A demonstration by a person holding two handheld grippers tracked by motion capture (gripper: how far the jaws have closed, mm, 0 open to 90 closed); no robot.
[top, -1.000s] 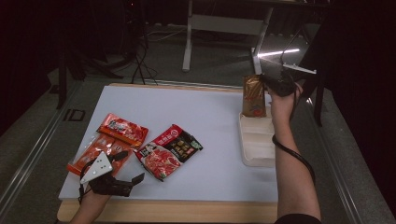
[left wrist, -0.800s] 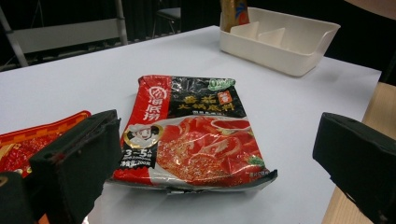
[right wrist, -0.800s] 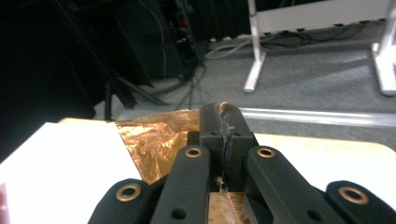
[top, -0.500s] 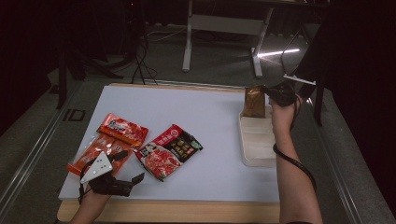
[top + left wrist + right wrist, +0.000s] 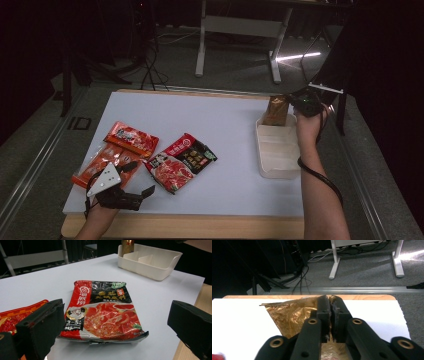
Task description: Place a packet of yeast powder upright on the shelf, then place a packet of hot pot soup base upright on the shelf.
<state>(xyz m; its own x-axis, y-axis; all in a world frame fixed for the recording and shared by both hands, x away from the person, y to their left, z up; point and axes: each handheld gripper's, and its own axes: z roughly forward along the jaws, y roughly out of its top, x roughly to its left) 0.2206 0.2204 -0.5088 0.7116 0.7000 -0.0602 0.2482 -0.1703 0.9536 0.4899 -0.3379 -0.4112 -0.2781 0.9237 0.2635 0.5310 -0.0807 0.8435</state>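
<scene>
Your left tongs (image 5: pixel 134 181) rest at the near-left corner of the table (image 5: pixel 220 115), about seven o'clock, jaws spread wide with nothing between them. Just ahead of them lies the red-and-black hotpot soup base packet (image 5: pixel 103 311), flat on the table, with two more red packets (image 5: pixel 117 150) at its nine o'clock. Farther off, at two o'clock, stands the cream divided tray (image 5: pixel 277 150). In its far compartment the gold foil packet (image 5: pixel 292 315) stands upright. Your right tongs (image 5: pixel 331 311) pinch its top edge, jaws narrow, though they have just been easing open with the foil between them.
</scene>
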